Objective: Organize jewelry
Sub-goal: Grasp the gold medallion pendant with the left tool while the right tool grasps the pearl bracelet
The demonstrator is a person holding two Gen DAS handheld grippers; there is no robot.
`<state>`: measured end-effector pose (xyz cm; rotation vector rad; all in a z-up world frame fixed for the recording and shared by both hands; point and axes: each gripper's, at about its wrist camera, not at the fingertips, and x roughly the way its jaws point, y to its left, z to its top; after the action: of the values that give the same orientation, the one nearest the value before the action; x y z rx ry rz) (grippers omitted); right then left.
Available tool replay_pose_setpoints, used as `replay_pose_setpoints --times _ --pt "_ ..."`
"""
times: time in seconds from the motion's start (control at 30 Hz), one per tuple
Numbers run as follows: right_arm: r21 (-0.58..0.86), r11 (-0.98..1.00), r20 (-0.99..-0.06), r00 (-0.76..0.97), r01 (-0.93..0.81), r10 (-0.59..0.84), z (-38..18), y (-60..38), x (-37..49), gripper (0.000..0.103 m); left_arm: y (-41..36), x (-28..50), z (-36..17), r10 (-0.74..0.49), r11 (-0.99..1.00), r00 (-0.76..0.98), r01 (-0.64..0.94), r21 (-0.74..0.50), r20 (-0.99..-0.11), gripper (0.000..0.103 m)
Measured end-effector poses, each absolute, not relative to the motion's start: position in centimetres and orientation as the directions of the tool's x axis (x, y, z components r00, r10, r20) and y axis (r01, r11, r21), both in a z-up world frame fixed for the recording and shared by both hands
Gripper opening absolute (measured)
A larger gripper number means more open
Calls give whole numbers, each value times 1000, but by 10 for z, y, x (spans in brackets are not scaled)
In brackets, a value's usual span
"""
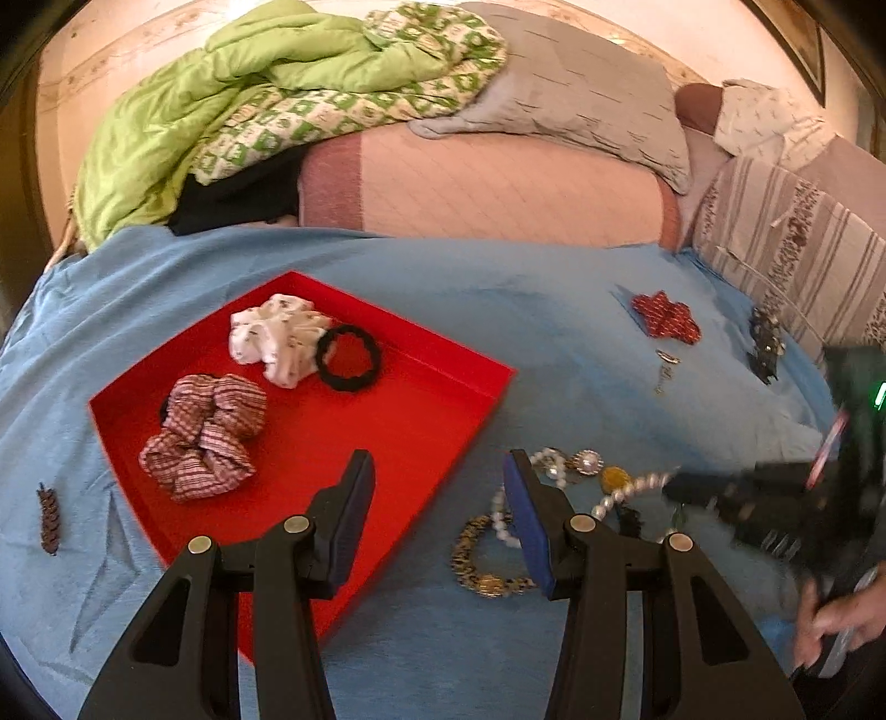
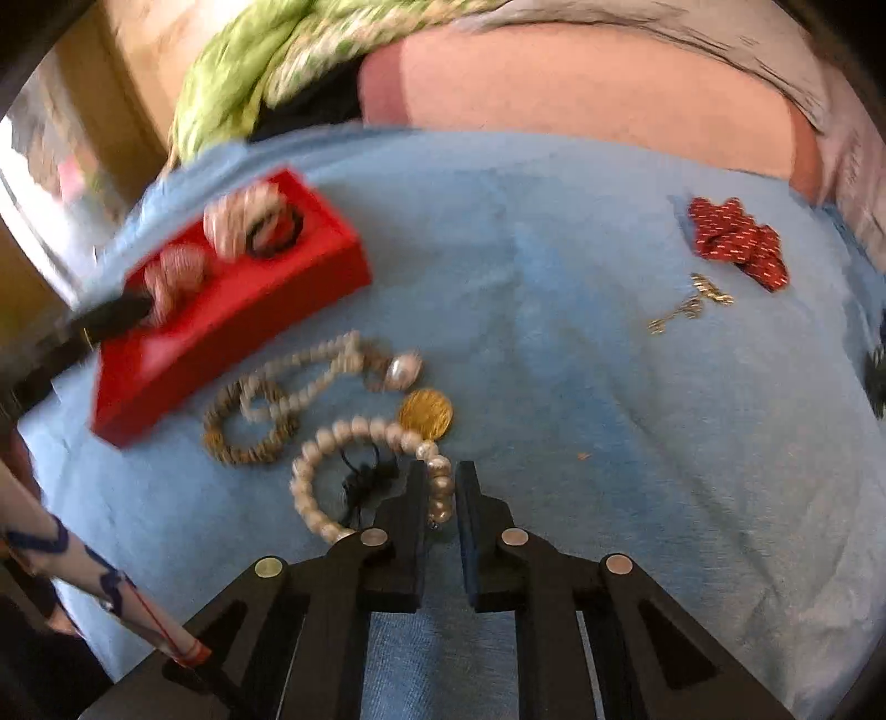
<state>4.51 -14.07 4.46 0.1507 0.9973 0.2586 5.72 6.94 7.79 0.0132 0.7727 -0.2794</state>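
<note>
Blue sheet (image 1: 498,288) covers bed, wrinkled. Green quilt (image 1: 183,111) bunched at far left, patterned green-white side (image 1: 332,105) folded over it, dark cloth (image 1: 243,205) under its edge. Pink quilted mattress pad (image 1: 498,188) behind sheet. Grey pillow (image 1: 581,94) on pad, far right. Striped pillow (image 1: 786,232) at right edge, white printed cloth (image 1: 769,122) above it. Beige wall (image 1: 692,33) behind.
</note>
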Motion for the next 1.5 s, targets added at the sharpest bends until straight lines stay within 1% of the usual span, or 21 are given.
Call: replay_pose_setpoints --times 0.07,0.1,0.2,0.33,0.47,0.67,0.83,0.97,1.03,1.07,1.13,1.33,1.5 --pt "312 940 -762 556 -135 333 57 -153 43 10 63 57 76 -261 957 672 275 -94 -693 47" --pt "364 922 -722 585 -133 370 65 -163 41 10 60 58 75 -274 953 663 284 -104 -697 47" --pt "461 877 -638 636 -136 434 80 -181 35 10 50 60 72 -307 943 641 304 -135 -704 47" --pt "488 865 -587 690 -115 423 93 -197 28 10 29 63 66 -376 916 590 351 -192 -715 47" --pt "527 845 -538 734 -91 415 105 -217 25 10 0 63 56 -404 896 548 397 -197 -732 47" --pt "525 848 -545 734 -77 404 107 -228 20 10 -48 62 35 -409 867 490 471 -162 -770 47" --pt "526 847 -545 735 -75 404 107 -233 18 10 -65 71 18 -355 883 489 455 -114 -797 47" --pt "546 834 -542 726 -78 423 106 -236 19 10 -72 78 9 -355 884 480 453 -120 -803 47" --pt "544 835 -542 724 -85 427 106 -235 19 10 -78 78 7 -339 883 494 461 -89 -801 47" --pt "542 836 -542 724 -87 427 107 -234 19 10 -80 78 7 -332 883 498 463 -79 -801 46" --pt "541 836 -543 722 -89 428 107 -234 19 10 -83 78 7 -316 888 510 455 -61 -800 28" --pt "545 834 -547 721 -78 425 105 -236 20 10 -82 78 10 -326 887 513 455 -71 -794 26" --pt "539 838 -542 725 -87 424 108 -233 20 10 -70 70 34 -383 877 553 470 -102 -740 26"
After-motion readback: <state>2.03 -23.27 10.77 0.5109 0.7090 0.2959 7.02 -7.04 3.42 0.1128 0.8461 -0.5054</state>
